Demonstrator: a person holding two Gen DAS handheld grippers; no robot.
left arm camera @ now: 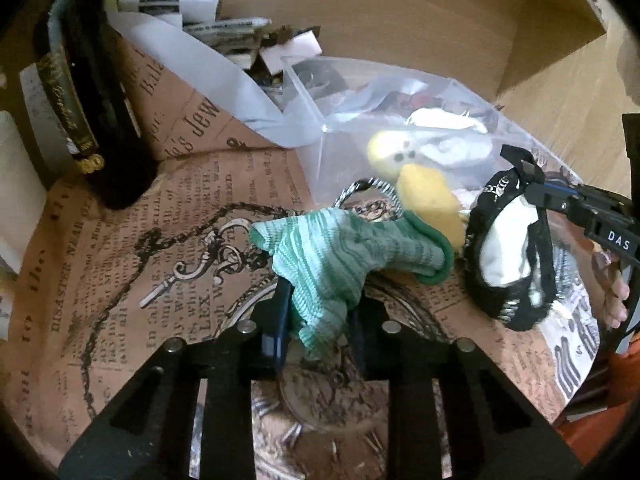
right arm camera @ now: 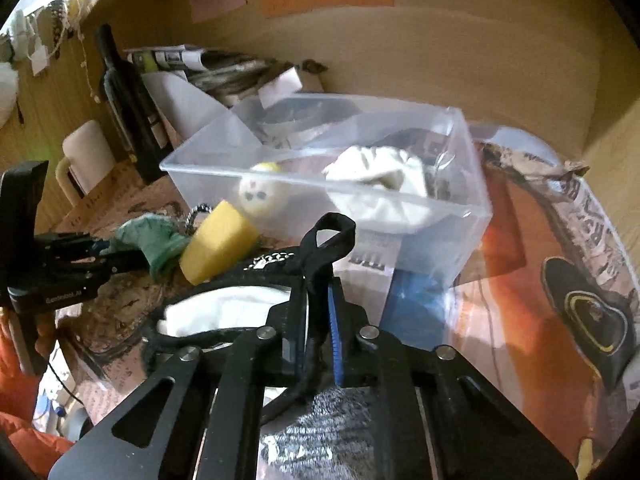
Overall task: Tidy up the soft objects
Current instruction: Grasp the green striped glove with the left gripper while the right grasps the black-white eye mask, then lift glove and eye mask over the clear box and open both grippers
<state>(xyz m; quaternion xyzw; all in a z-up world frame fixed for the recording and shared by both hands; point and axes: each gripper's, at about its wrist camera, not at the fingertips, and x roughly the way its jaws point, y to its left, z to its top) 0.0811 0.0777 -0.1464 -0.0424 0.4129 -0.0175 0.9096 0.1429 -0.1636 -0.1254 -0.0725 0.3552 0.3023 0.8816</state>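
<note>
My left gripper (left arm camera: 320, 312) is shut on a green striped sock (left arm camera: 332, 256), held just above the newspaper-print table; it also shows in the right wrist view (right arm camera: 154, 240). My right gripper (right arm camera: 314, 320) is shut on a black-and-white shoe-like pouch (right arm camera: 224, 304) by its black strap; the pouch hangs at the right of the left wrist view (left arm camera: 508, 240). A yellow sponge (left arm camera: 430, 200) lies beside the sock. A clear plastic bin (right arm camera: 464, 208) behind holds a yellow-white plush (right arm camera: 258, 194) and white cloth (right arm camera: 376, 176).
A dark wine bottle (left arm camera: 92, 96) stands at the left, with a cream mug (right arm camera: 84, 156) near it. Papers and pens (left arm camera: 200, 16) are piled at the back against the cardboard wall. A keyring (left arm camera: 360, 192) lies by the sponge.
</note>
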